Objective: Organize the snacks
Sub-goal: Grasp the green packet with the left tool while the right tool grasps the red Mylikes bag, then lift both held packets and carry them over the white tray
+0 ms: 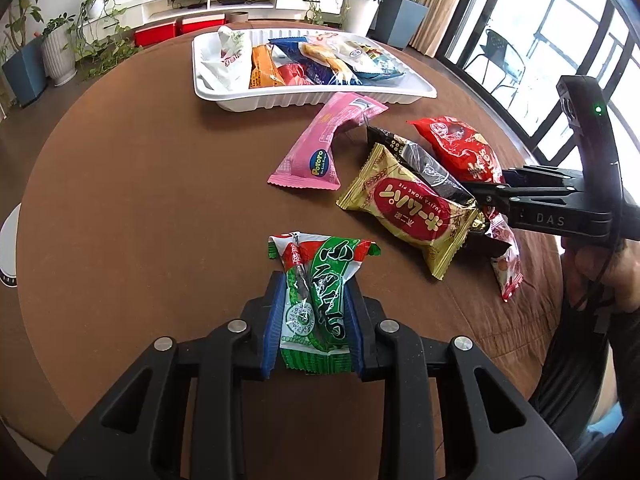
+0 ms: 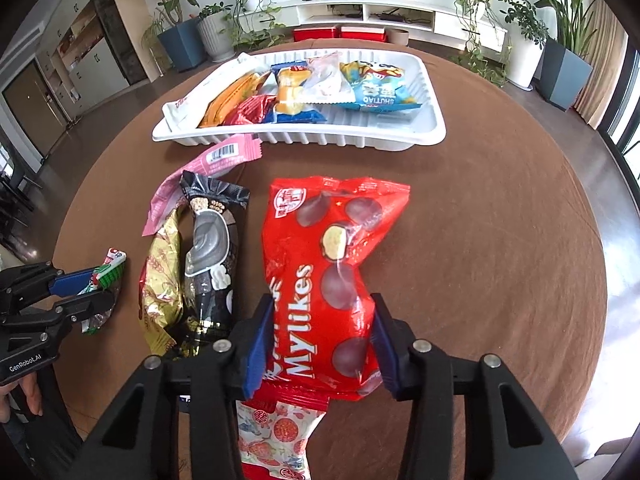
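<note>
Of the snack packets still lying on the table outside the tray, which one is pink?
The pink Pororo packet, lying nearest the white tray. The other loose packets nearby are gold, black and red.

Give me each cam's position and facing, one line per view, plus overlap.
Left wrist: on the left claw, angled down across the brown table, pads pinching a green seaweed snack packet; right claw visible.
Right wrist: on the right claw, angled down, gripping a red Mylikes bag; left claw at left.
Shared: white plastic tray, gold pie packet.
</note>
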The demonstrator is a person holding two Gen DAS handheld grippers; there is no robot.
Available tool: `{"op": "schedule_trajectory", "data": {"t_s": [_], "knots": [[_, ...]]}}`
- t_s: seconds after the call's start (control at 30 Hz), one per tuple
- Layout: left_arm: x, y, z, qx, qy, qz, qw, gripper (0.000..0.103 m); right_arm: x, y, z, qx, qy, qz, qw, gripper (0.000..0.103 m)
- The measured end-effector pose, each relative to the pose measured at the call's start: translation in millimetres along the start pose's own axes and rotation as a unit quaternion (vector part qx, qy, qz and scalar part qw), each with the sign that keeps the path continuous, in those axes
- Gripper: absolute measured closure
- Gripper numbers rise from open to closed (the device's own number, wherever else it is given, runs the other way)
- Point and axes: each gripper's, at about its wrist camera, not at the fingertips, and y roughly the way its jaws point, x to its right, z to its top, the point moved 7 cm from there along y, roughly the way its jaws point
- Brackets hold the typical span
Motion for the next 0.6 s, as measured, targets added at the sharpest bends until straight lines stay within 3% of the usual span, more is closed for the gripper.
{"op": "schedule_trajectory", "data": {"t_s": [0.13, 0.6], "knots": [[-0.6, -1.4, -0.4, 0.002, -0.004, -0.004, 1.0000, 0.079, 2.3, -3.4, -0.6, 0.004, 0.010, 0.011, 1.000, 0.063], [-2.0, -11.2, 1.4, 0.018, -0.025, -0.025, 0.9992, 0.079, 13.4, -28.2, 4.5, 0.047, 0.083, 0.066, 0.993, 0.063]]}}
